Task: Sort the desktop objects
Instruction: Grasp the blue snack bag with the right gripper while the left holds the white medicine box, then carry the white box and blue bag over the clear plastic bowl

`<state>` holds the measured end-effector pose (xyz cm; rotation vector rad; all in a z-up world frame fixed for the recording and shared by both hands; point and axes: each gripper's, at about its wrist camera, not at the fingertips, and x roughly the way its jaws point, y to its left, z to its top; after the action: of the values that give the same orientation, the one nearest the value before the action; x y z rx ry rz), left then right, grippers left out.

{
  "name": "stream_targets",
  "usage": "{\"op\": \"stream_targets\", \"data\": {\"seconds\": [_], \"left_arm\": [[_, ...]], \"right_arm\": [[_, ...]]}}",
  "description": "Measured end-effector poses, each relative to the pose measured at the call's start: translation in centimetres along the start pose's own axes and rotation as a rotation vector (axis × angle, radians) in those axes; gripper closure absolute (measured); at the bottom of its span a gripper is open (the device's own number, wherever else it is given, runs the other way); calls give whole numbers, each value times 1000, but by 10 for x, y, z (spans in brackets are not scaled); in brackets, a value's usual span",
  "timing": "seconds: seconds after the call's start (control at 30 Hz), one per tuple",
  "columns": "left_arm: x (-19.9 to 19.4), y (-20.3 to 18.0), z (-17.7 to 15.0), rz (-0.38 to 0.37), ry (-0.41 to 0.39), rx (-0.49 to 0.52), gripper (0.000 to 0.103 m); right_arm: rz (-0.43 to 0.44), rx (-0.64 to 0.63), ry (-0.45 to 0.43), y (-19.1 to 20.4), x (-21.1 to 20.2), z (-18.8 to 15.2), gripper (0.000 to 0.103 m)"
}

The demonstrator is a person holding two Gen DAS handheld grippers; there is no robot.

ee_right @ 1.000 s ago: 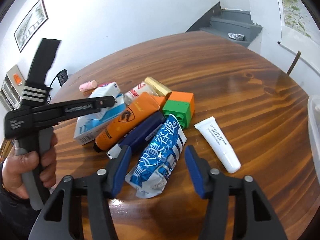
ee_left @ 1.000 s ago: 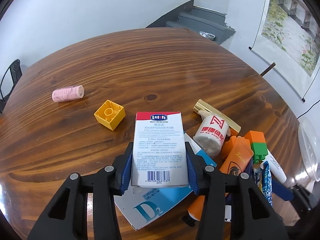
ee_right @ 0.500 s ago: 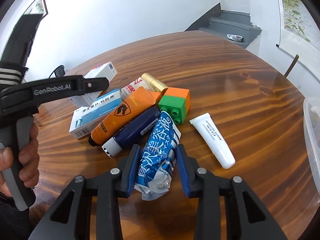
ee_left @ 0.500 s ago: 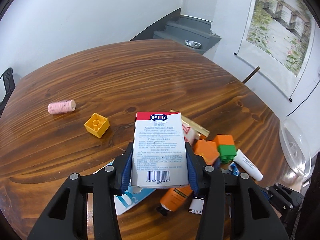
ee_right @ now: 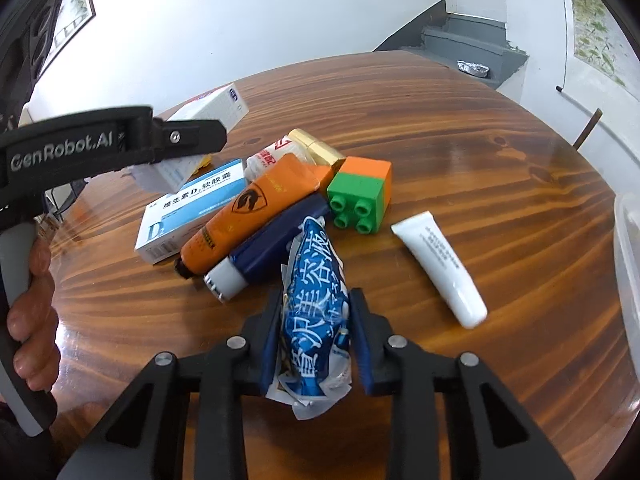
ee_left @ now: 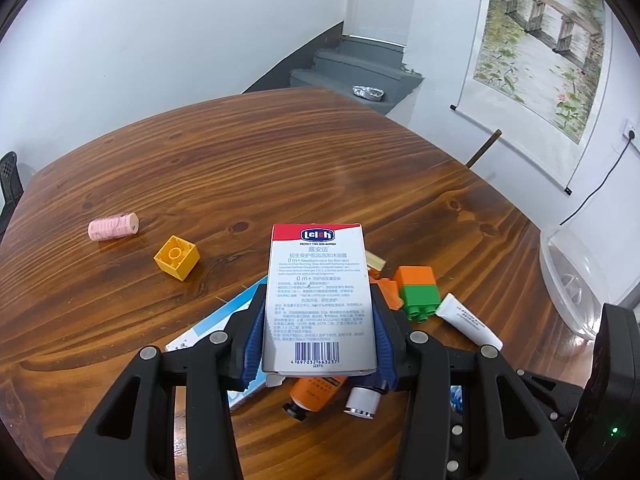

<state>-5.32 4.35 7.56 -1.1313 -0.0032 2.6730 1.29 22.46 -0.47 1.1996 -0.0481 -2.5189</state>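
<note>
Blue pads of the right gripper (ee_right: 316,338) flank a crinkled blue foil sachet (ee_right: 314,300); its jaws are closing on the sachet, whose sides already crumple against the pads while its far tip lies toward the pile on the bench (ee_right: 480,168). The left gripper (ee_left: 318,334) has its jaws clamped on the long sides of a white Lelch carton (ee_left: 318,300) with a red top band, held clear above the clutter.

Just beyond the sachet lie a dark blue tube (ee_right: 276,240) and an orange tube (ee_right: 248,210), side by side and touching, with a vitamin D box (ee_right: 192,208) on their left. Farther off stand an orange-and-green toy brick (ee_right: 362,194), a white bottle with red print (ee_right: 268,156) and a gold bar-shaped item (ee_right: 316,148). A white tube (ee_right: 440,268) lies alone to the right. Far left, apart from the pile, sit a yellow brick (ee_left: 177,258) and a pink roll (ee_left: 113,227). A clear plastic container (ee_left: 572,280) stands at the right edge.

Both hands appear to be in the pick-up step. Next, the right grip should firm up before lifting, since soft foil may slip, and each item needs carrying to its group; which place suits each I cannot tell.
</note>
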Motion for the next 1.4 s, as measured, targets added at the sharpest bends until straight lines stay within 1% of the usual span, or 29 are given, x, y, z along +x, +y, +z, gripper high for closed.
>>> {"op": "stream_targets", "data": {"seconds": [0.13,0.2,0.3,0.4,0.47,0.53,0.7,0.83,0.9,1.03,1.2,1.3,1.4], "left_arm": [[1,-9,-2,-10,-1,26,53],[1,-8,-3,-16,5,9,53],[-4,-10,-3,-9,-10,-3,53],[-8,-16,-3,-8,-21,1,54],[-8,-20,-4,-10,-21,1,54],[-6,-26,-6,-18,-11,-1,54],[-3,-44,-11,-28,2,6,54],[2,-62,-15,-46,17,16,54],[5,-73,-16,-55,28,32,54],[12,-94,-16,-82,42,54,54],[18,-124,-15,-114,51,85,54],[21,-142,-13,-135,54,108,54],[24,-162,-11,-158,59,137,54]], "right_arm": [[67,32,-3,-7,-9,-11,69],[58,48,-20,-11,-13,-13,69],[50,57,-46,-16,-22,-16,69],[59,68,-47,-22,-29,-25,69],[63,75,-52,-26,-32,-25,69],[54,75,-73,-29,-36,-28,69],[65,99,-105,-44,-50,-32,69],[99,136,-144,-60,-63,-41,69],[101,149,-160,-66,-69,-45,69],[78,179,-206,-84,-85,-50,69],[16,231,-282,-111,-110,-51,69],[-39,250,-336,-126,-128,-52,69],[-117,276,-387,-143,-143,-53,69]]}}
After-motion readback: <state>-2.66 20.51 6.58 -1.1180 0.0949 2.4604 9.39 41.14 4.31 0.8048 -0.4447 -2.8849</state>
